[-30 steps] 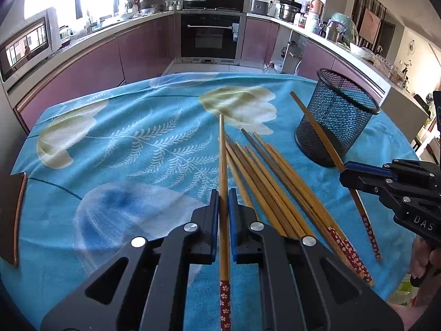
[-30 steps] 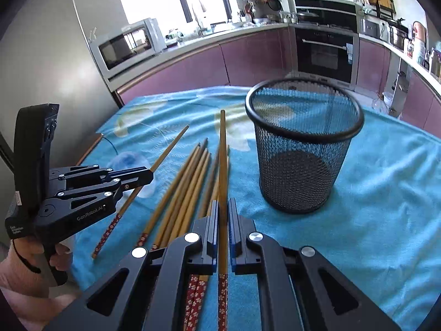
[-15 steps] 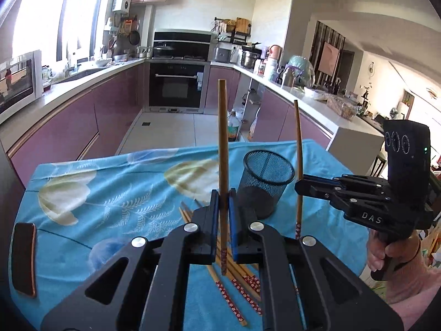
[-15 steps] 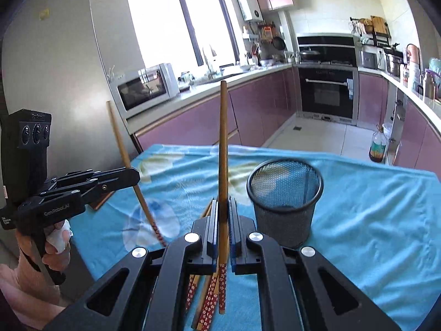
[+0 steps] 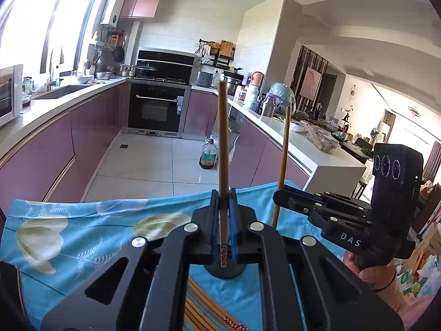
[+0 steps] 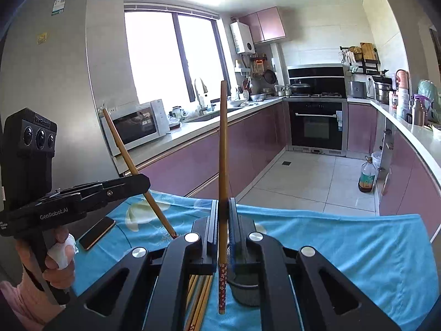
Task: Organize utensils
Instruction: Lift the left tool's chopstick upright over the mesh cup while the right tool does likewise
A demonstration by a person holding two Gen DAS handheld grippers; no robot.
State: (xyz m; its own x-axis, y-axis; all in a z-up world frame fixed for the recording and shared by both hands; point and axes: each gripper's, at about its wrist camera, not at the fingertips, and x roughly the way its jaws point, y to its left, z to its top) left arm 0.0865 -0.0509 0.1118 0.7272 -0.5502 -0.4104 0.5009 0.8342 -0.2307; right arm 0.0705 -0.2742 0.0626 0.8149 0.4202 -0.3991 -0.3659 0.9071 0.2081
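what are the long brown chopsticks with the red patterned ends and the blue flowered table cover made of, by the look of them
Long brown chopstick held in the right gripper: probably bamboo or wood, judging by its even tan colour and matte surface; its red end with pale flowers looks painted or lacquered. The left gripper holds a matching one. Blue flowered table cover: looks like soft printed fabric, since it wrinkles and drapes over the edge.

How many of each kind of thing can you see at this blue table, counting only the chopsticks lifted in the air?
Grippers: 2 (left gripper, right gripper)
Lifted chopsticks: 2 (left chopstick, right chopstick)
Mesh cup: 1
Phone: 1
Total: 6
Loose chopsticks on the cloth: mostly hidden, left uncounted.
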